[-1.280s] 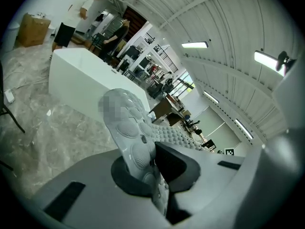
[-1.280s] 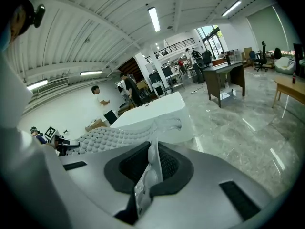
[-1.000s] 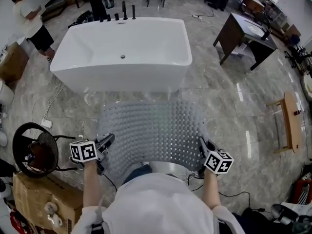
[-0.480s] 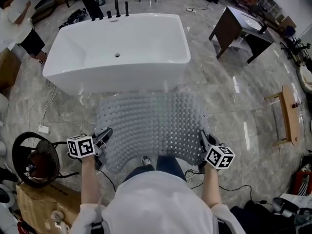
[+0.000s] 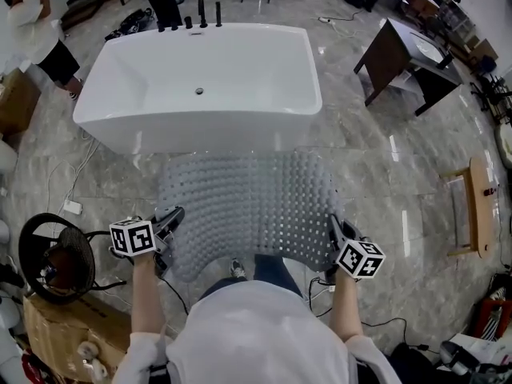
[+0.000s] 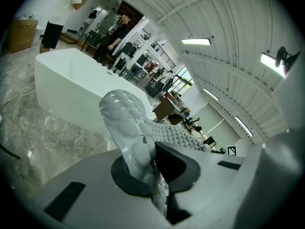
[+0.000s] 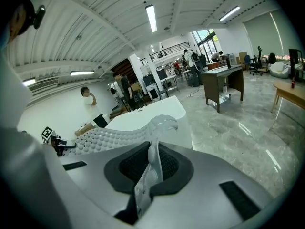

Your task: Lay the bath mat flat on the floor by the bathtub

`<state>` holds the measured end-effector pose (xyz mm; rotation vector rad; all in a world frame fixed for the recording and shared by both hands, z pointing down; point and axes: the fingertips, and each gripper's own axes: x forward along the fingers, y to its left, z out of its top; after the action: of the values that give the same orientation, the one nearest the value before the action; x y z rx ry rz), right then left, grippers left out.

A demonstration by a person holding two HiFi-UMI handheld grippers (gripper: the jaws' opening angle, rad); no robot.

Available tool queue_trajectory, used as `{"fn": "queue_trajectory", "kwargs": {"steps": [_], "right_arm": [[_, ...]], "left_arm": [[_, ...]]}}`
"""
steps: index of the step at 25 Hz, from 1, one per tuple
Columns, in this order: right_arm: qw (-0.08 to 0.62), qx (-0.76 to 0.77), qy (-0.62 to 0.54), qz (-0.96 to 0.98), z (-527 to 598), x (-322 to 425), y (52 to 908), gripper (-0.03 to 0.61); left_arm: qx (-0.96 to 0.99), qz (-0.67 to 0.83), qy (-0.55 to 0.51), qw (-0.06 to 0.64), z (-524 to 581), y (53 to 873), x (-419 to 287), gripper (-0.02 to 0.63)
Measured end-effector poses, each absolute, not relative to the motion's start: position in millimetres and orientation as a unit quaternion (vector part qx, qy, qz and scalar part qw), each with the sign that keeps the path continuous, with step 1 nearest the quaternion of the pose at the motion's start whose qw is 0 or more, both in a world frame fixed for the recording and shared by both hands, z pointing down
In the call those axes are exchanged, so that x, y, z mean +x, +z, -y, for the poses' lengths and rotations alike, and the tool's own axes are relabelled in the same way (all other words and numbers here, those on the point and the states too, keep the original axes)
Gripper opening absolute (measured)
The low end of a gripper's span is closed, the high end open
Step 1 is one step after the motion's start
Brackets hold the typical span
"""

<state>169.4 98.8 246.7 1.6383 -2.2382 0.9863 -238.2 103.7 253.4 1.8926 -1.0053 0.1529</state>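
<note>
1. Head view: the wearer's own head and shoulders [image 5: 264, 338] cover the middle of the near edge of the bath mat [image 5: 248, 202]. A shoe [image 5: 238, 269] just peeks out below that edge.
2. The mat's far edge runs along the foot of the bathtub [image 5: 208, 78]. Cannot tell whether that edge touches the floor [image 5: 376, 190].
3. Left tool [image 5: 172, 218]: jaws pressed together, pinching the mat's near-left corner. In the left gripper view the bumpy sheet rises out from between the pads and curls over.
4. Right tool [image 5: 334, 229]: jaws pressed together, pinching the near-right corner. In the right gripper view a thin edge of mat stands between the pads.
5. In the head view the tips of both tools are partly hidden by the mat's corners, while the marker cubes show clearly.
6. The mat is stretched between the two tools, bumps up and bowed across its width. It sits between the wearer and the tub, with its near edge held up off the floor.
7. Cut off or unclear:
   - a round black object [image 5: 52, 254] at the left, hard to make out
   - a cardboard box [image 5: 56, 330] at the bottom-left edge
   - a wooden stool [image 5: 472, 202] by the right edge
   - a person [image 5: 40, 30] in the top-left corner, partly out of frame
</note>
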Motion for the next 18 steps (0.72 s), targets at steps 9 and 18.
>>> {"fn": "queue_trajectory", "kwargs": {"steps": [9, 18], "right_arm": [[0.114, 0.557, 0.348, 0.746, -45.8, 178.2, 274.5, 0.038], [0.128, 0.57, 0.361, 0.726, 7.1, 198.6, 320.8, 0.038]], "left_arm": [[0.764, 0.421, 0.081, 0.481, -53.6, 274.1, -230.4, 0.041], [0.758, 0.426, 0.101, 0.483, 5.1, 325.8, -211.4, 0.041]]}}
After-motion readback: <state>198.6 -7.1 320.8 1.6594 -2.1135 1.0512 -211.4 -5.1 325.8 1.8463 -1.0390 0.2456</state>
